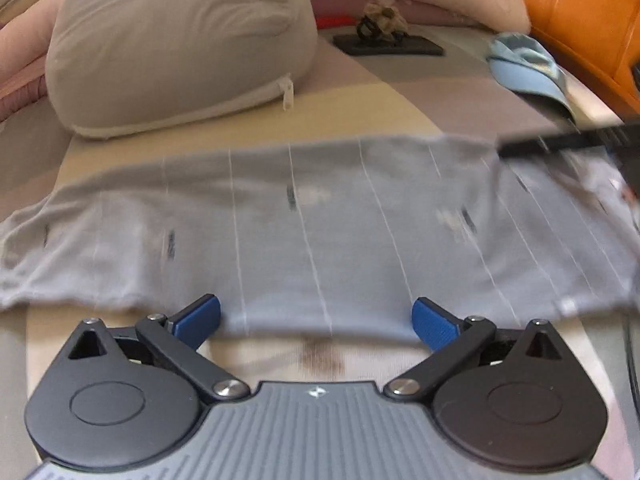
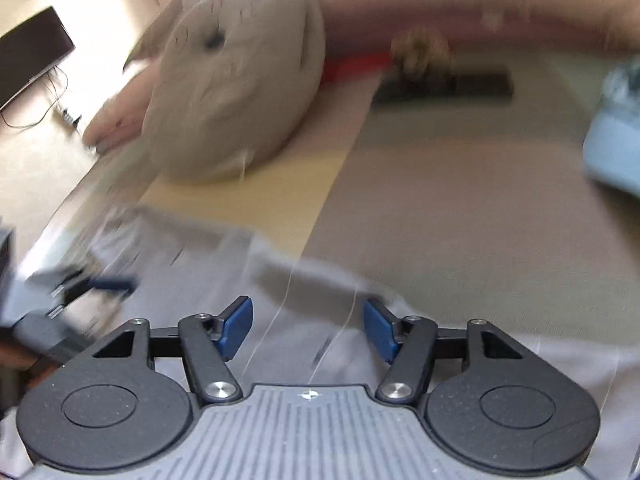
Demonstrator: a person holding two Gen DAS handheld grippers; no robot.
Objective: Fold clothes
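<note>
Bedding in cream and mauve bands (image 1: 384, 108) forms the work surface, with the following entered left to right. Far left: a large grey pillow (image 1: 180, 48), lying on the sheet, well apart from the work. Far centre: a flat dark slab (image 1: 388, 46) with a small pale bundle on it, identity unclear. Far right: a light blue cloth item (image 1: 528, 68) beside an orange padded edge (image 1: 580, 12). Task item: one grey garment with thin white stripes (image 1: 320, 224), spread flat across the bed, its long axis running left to right, its near hem lying straight across in front of me. My left gripper (image 1: 316, 320): pointing down at the middle of that near hem, jaws spread wide, blue pads (image 1: 200, 320) straddling the hem edge with nothing clamped between them; cloth lies between and just beyond the pads, and I cannot tell whether they rest on it. My right gripper (image 2: 308, 328): over the right end of the same garment (image 2: 280, 320), jaws partly apart, nothing pinched; cloth lies beneath and between the pads, its far edge just beyond them. This view is badly smeared, so finer contact cannot be read. In the left wrist view the right gripper shows only as a dark blurred bar at the garment's far right corner. Judgement: each hand has cloth directly ahead; the left is nearer the hem's centre, the right nearer the end that a fold along the long axis would carry over.
</note>
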